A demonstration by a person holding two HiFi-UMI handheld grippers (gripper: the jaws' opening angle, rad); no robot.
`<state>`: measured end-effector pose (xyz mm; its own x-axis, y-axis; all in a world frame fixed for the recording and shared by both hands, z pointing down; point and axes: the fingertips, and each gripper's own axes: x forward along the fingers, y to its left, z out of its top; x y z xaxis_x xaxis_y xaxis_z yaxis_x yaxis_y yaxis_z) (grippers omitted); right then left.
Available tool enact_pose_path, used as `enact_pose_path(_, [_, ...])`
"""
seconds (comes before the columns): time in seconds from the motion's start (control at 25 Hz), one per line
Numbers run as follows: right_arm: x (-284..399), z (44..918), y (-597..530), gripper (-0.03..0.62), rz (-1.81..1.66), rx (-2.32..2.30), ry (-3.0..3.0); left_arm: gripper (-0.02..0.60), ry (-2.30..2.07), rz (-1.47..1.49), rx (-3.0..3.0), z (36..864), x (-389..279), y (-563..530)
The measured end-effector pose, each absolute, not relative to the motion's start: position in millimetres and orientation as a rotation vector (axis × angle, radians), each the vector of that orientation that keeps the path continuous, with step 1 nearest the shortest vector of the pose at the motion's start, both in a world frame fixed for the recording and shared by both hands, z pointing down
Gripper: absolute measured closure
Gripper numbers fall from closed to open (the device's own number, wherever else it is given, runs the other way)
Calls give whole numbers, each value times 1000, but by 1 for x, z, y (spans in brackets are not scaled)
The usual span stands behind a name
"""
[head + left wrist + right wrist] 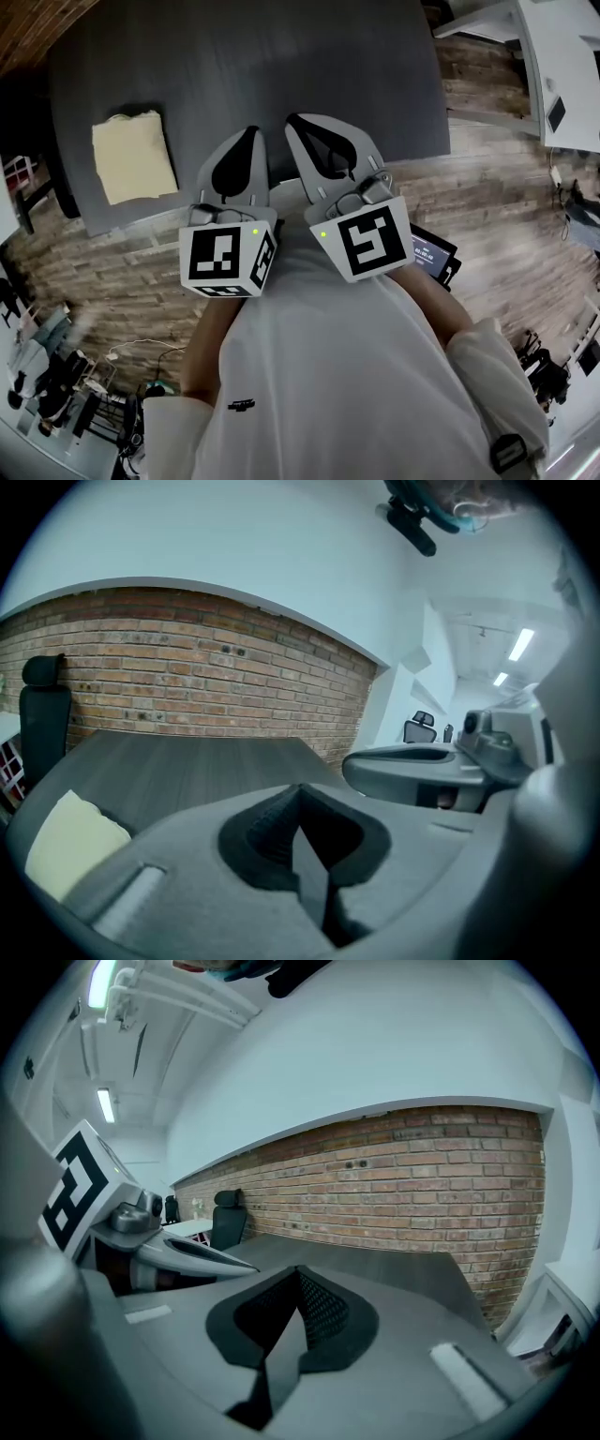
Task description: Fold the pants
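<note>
Pants (133, 157) lie as a pale bundle on the table's (356, 66) left side, well apart from my left gripper (250, 133) and right gripper (293, 121). Both are closed and empty. Reaching in without opening them, I'd likely shove and rumple the cloth.

A dark grey table (309, 84) stands on a wood-plank floor (506, 187). Behind it, a brick wall (422, 1185) runs below white plaster (234, 546). A black chair (227, 1215) stands near the wall. Ceiling strip lights (521, 645) are lit.
</note>
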<state>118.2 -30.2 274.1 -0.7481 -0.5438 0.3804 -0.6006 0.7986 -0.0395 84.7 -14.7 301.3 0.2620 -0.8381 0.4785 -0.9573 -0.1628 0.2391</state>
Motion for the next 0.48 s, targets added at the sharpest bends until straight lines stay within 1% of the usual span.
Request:
enact_pose_path(0.12, [115, 274, -28, 589, 239, 849, -2658, 577, -1641, 332, 2031, 302, 83, -11])
enact_pose_path(0.48, [82, 264, -15, 589, 273, 830, -2668, 577, -1674, 330, 2003, 291, 48, 7])
